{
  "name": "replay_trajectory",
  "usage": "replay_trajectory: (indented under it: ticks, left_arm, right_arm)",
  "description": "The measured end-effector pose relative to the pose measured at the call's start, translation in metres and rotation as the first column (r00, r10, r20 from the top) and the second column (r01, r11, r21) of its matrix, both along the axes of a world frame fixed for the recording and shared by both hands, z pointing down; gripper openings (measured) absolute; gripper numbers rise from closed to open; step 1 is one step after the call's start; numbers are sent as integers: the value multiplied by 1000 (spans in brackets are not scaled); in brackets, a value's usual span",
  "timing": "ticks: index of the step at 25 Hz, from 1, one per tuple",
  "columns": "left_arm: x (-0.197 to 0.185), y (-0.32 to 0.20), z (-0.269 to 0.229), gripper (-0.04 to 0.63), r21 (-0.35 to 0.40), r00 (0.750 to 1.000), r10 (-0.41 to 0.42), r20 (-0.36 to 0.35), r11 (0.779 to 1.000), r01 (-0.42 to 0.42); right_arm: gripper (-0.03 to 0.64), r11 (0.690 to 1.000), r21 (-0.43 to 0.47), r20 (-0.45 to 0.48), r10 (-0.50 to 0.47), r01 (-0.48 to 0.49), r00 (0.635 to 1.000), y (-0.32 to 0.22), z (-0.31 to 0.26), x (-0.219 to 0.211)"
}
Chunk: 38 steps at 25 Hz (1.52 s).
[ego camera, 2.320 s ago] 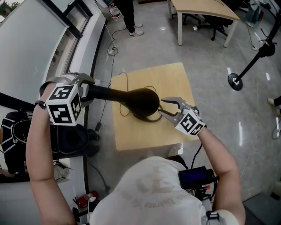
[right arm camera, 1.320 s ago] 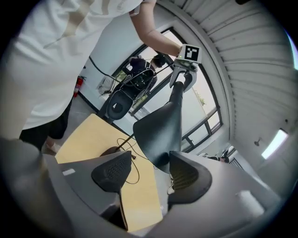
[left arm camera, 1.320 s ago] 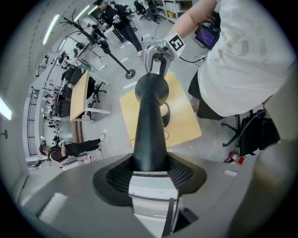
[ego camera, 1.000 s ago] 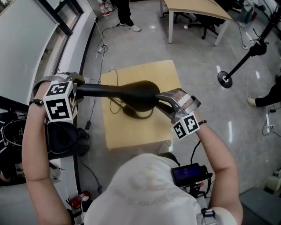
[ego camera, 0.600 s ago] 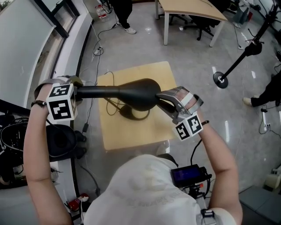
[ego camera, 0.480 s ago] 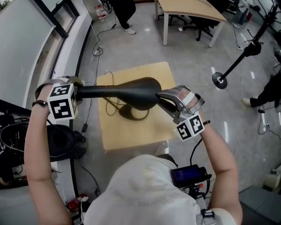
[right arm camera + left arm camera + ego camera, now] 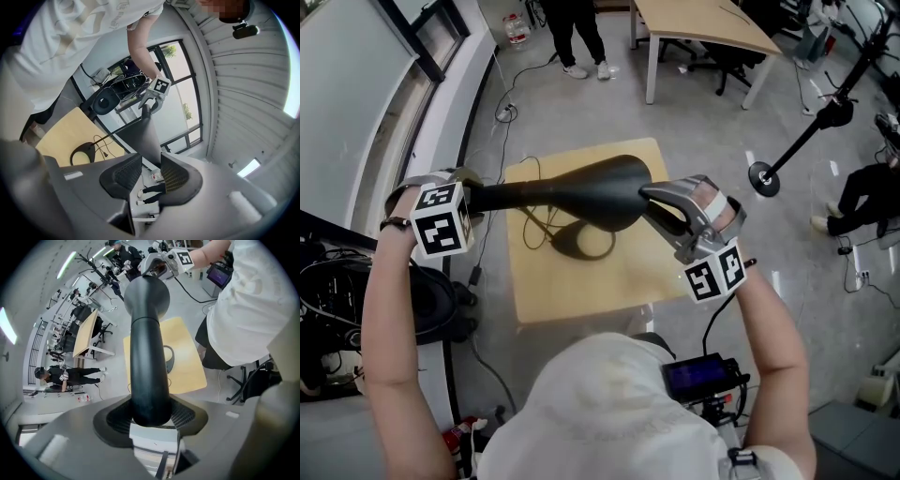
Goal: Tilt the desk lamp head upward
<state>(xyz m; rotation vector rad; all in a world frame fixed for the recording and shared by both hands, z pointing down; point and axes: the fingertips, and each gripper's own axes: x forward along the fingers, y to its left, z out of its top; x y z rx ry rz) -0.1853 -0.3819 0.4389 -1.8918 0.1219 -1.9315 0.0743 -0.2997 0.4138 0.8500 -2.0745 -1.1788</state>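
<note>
Left claw: clenched on the lamp stem, steadying it.
Right claw: jaws just closing, grasping the lamp head to lever it upward.

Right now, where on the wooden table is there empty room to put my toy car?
On the table, the near strip between the lamp base and the edge nearest the person is bare, and so is the right side beside the base. The left is crowded: the cord loops there.
</note>
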Motion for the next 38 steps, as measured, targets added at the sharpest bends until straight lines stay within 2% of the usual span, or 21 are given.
replay_trajectory:
  ticks: [8, 14, 22, 31, 38]
  left_arm:
    - [3, -1, 12, 221, -17, 998, -23, -59, 1000, 22]
    - [1, -1, 26, 221, -23, 996, -40, -78, 999, 38]
    - [11, 0, 31, 221, -28, 984, -64, -168, 998, 60]
    - [15, 0, 45, 219, -17, 950, -93, -298, 996, 92]
    - [23, 2, 52, 219, -23, 925, -102, -367, 995, 101]
  right_arm:
    - [126, 998, 56, -48, -12, 15, 999, 2, -31, -2]
    - [110, 993, 114, -146, -25, 42, 989, 4, -50, -8]
    - [95, 981, 177, -247, -38, 83, 968, 4, -82, -16]
    - [94, 968, 226, -262, -47, 109, 964, 5, -114, -42]
    - [89, 954, 267, -323, -44, 135, 945, 8, -133, -55]
